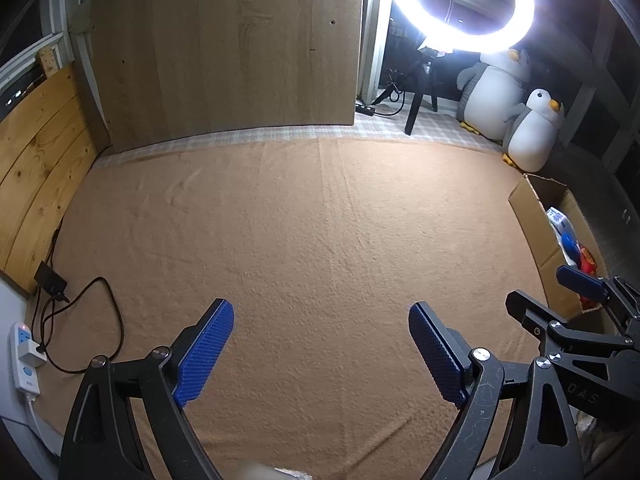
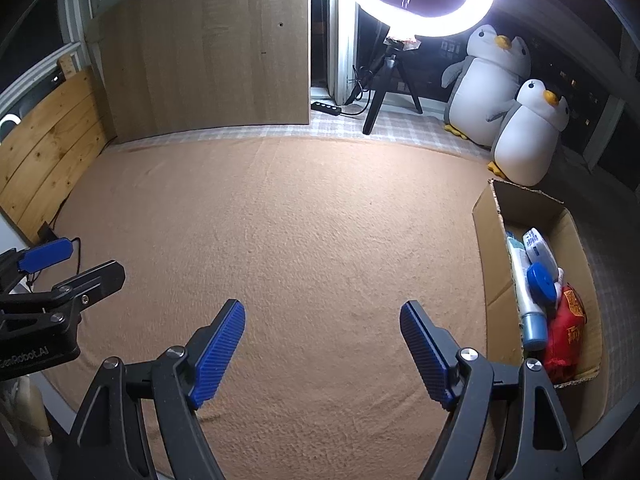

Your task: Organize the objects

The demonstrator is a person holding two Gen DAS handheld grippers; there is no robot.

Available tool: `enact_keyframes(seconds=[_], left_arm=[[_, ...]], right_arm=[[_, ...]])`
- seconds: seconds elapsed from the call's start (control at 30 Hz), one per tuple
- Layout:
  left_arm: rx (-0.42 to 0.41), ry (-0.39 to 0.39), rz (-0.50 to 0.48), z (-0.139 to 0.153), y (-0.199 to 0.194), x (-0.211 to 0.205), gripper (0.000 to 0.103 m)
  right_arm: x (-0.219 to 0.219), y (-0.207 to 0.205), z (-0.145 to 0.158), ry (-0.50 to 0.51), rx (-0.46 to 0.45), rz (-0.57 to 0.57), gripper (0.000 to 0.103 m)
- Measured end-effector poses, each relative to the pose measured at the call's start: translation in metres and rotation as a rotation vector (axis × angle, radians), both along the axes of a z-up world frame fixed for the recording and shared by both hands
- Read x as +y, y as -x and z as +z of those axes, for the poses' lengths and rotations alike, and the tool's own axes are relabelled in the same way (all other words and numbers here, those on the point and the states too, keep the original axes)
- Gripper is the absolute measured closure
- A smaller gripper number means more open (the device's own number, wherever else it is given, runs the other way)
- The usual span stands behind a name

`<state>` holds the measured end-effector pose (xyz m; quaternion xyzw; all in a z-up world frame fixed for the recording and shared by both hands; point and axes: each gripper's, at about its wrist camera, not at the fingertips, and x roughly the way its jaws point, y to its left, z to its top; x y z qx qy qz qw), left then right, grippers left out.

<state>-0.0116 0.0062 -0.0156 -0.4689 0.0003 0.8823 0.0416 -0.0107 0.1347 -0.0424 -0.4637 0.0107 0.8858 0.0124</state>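
A: Nearest the cameras, what do the two tools show?

B: The left gripper (image 1: 322,354) and the right gripper (image 2: 322,350) both hang tilted down over an orange blanket (image 2: 300,232). Each has its blue-padded fingers standing wide apart with nothing between them. The two sit side by side, close together.

A: Where are the objects to be organized?

B: In a cardboard box (image 2: 490,216) at the blanket's right edge, just beside the right gripper. It holds a tube (image 2: 526,288), a blue-lidded bottle (image 2: 542,258) and a red packet (image 2: 566,330), packed against each other. The blanket itself looks bare.

A: And further back?

B: Two plush penguins (image 2: 516,120), a ring light (image 2: 424,8) on a tripod, a wooden board (image 2: 208,52). At the left edge, a power strip (image 1: 24,356) with trailing cables.

A: What could go wrong?

B: Judging from this layout, the grippers could knock together if either swings inward. A low reach might catch the box's thin wall and tip it, and a left sweep could snag the cables.
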Motion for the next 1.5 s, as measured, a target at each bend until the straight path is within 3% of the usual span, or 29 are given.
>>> enact_keyframes(seconds=[1.5], left_arm=[[-0.018,-0.003,0.005,-0.0094,0.0026,-0.0021,0.009]], right_arm=[[0.0074,0.0025,-0.0008,-0.013,-0.007,-0.020,0.026]])
